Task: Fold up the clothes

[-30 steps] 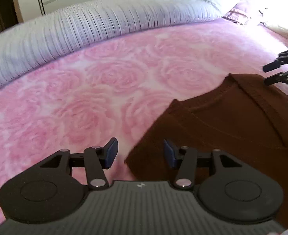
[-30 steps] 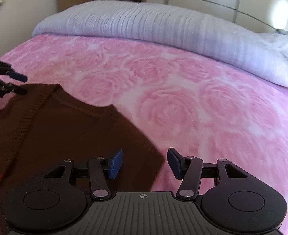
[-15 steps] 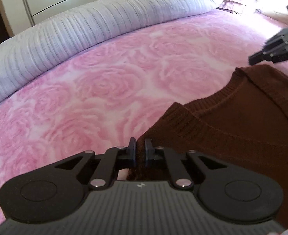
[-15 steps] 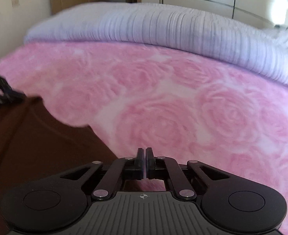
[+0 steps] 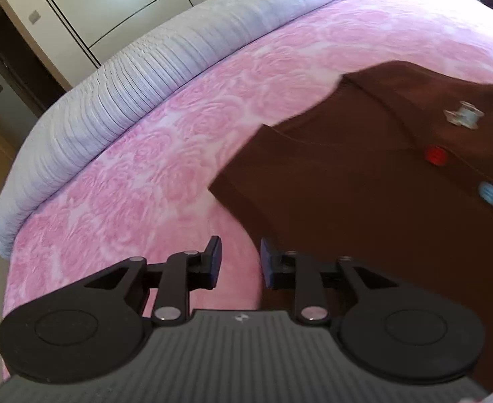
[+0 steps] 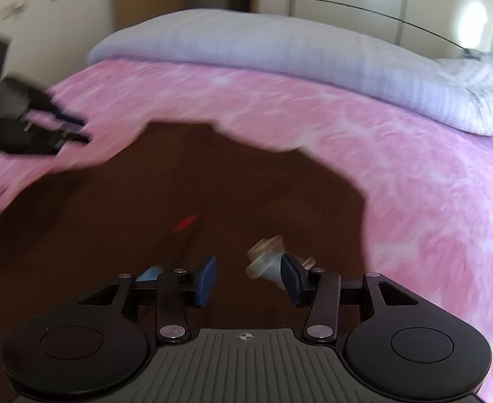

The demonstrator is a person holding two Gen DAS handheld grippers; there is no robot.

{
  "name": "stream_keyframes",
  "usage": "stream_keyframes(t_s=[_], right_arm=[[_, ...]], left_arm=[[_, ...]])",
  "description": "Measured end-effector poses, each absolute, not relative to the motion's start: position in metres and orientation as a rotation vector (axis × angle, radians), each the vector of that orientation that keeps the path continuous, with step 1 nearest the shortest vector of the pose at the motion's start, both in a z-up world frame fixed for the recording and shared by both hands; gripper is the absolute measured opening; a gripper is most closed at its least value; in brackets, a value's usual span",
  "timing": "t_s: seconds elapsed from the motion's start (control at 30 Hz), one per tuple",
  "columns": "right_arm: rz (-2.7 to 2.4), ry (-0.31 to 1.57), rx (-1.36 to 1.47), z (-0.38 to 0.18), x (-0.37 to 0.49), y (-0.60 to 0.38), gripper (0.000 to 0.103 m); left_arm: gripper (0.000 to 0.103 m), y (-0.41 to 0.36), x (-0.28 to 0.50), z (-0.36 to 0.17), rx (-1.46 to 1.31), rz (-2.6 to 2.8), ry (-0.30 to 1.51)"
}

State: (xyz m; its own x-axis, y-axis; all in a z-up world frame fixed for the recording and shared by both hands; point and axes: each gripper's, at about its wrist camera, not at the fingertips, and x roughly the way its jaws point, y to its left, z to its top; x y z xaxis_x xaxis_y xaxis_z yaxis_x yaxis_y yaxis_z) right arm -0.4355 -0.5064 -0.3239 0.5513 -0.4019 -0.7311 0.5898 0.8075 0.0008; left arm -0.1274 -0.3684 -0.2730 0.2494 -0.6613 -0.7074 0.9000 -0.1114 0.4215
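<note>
Seen from the left wrist camera, a brown knitted garment (image 5: 363, 201) lies spread on a pink rose-patterned bedspread (image 5: 179, 141), its long axis running from the lower right toward about one o'clock, where its far edge ends short of a grey ribbed bolster (image 5: 165, 63). The left gripper (image 5: 239, 262) hangs with its blue-padded fingers parted and nothing between them, straddling the garment's near-left edge at six o'clock. A red button (image 5: 436, 155), a blue button (image 5: 490, 193) and a pale tag (image 5: 463, 115) sit toward three o'clock. From the right wrist camera, blurred by motion, the garment (image 6: 212, 194) fills the centre, reaching toward twelve o'clock. The right gripper (image 6: 248, 280) is wide apart and grips nothing, over the cloth, with the tag (image 6: 263, 258) just beside its right finger. The left gripper (image 6: 35, 131) appears at nine o'clock.
</note>
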Motion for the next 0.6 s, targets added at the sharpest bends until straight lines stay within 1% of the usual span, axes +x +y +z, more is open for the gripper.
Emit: stream_keyframes(t_s=[0.1,0.23,0.5,0.6], right_arm=[[-0.564,0.804,0.292,-0.328,-0.444,-0.461,0.047],[-0.563,0.814,0.311,-0.332,-0.456,-0.42,0.047],[-0.583,0.79,0.376,-0.336,-0.472,-0.371,0.047],[-0.553,0.824,0.358,-0.343,-0.467,-0.354,0.047]], left_arm=[[0.023,-0.334,-0.141,-0.269,1.023,-1.362,0.28],[0.024,-0.307,-0.15,-0.27,1.027,-1.37,0.272],[0.026,-0.254,-0.166,-0.274,1.033,-1.387,0.26],[0.026,-0.235,-0.173,-0.278,1.039,-1.4,0.264]])
